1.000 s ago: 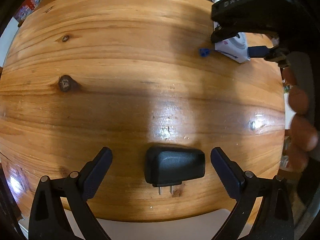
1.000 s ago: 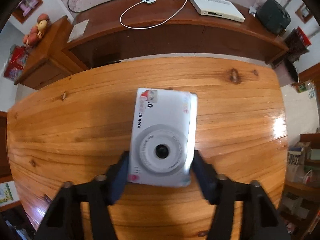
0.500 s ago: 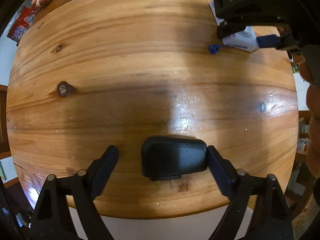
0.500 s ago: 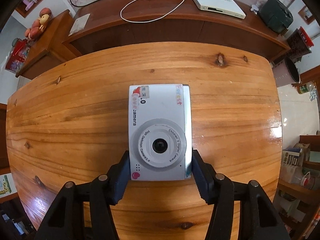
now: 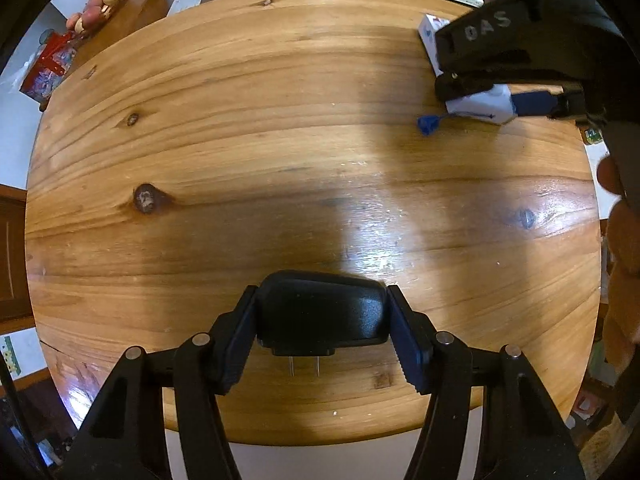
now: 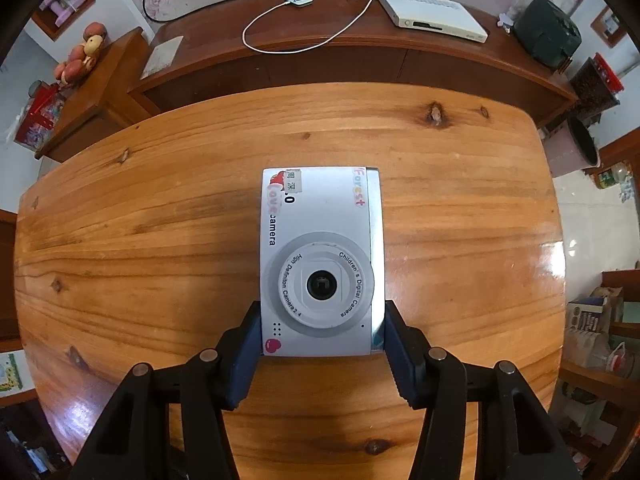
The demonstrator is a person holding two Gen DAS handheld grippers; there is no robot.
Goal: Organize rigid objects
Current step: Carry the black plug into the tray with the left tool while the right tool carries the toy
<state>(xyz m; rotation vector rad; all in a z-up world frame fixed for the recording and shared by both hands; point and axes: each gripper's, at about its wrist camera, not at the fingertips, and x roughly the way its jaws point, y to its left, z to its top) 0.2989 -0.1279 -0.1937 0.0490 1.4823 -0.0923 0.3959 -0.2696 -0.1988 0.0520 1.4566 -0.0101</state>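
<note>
Here, left claw (image 5: pixel 322 334) clamped on black charger (image 5: pixel 322 314), right claw (image 6: pixel 318 354) gripping white camera (image 6: pixel 320 260), blue strap end (image 5: pixel 427 124) far right on wooden counter (image 5: pixel 240 140), white box (image 6: pixel 432 16) on far sideboard (image 6: pixel 340 60).

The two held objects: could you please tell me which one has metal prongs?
The black plug adapter in the left claw shows two prongs; the white children's camera in the right claw has none.

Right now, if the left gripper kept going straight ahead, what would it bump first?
Probably nothing: the left gripper, shut on the black charger, faces bare wooden table. The white camera sits off right.
</note>
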